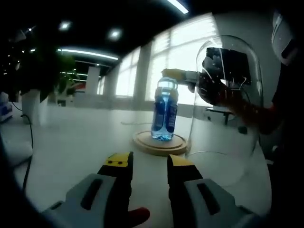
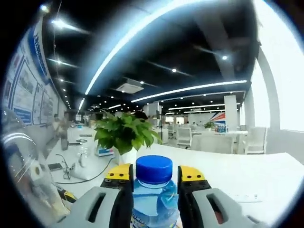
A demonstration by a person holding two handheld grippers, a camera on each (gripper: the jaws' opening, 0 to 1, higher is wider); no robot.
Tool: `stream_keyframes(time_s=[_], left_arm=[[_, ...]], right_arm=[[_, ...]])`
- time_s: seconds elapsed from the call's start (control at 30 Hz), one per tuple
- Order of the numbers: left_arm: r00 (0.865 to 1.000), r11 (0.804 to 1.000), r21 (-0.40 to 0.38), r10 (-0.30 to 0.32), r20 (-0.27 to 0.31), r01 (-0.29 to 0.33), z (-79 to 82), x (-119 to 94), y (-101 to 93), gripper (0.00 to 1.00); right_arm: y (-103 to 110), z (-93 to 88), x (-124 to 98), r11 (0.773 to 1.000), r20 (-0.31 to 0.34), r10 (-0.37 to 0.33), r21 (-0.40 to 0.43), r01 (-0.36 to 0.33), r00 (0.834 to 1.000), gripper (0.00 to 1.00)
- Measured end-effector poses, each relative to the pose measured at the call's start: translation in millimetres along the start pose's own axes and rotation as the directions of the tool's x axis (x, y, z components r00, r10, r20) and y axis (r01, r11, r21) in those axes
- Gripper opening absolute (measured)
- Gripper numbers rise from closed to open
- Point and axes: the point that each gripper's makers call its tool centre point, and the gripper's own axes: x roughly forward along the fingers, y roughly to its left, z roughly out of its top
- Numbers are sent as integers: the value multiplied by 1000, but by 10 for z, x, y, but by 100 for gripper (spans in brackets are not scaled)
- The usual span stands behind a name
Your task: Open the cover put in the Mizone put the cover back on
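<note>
Your right tool [image 2: 154,183] grips the blue-capped Mizone bottle [image 1: 164,111] on the round wooden base [image 1: 159,143]; left tool [image 1: 149,164] empty, part-open, over white worktop [image 1: 85,137]. Clear glass dome [image 1: 228,104] stands beside the base.

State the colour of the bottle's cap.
Blue. The cap tops the bottle between the right gripper's fingers, clearest in the right gripper view.
</note>
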Motion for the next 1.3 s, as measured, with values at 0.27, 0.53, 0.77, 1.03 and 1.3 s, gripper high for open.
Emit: stream_keyframes(time_s=[0.27, 0.53, 0.77, 1.03, 1.3], left_arm=[[1000, 1000, 2, -2, 0, 2, 3, 3, -10, 23], [1000, 1000, 8, -6, 0, 6, 6, 8, -20, 23], [1000, 1000, 10, -7, -2, 7, 3, 9, -20, 23], [1000, 1000, 15, -25, -3, 25, 2, 13, -54, 23], [1000, 1000, 20, -24, -4, 24, 3, 12, -57, 23]], right_arm=[[-20, 10, -82, 1000, -4, -11, -13, 11, 1000, 26], [-59, 16, -198, 1000, -5, -17, -4, 17, 1000, 26], [-88, 14, -330, 1000, -11, -27, -17, 26, 1000, 26], [-143, -36, -571, 999, -21, -29, -28, 28, 999, 26], [-189, -182, -915, 997, -45, -39, -65, 36, 998, 26]])
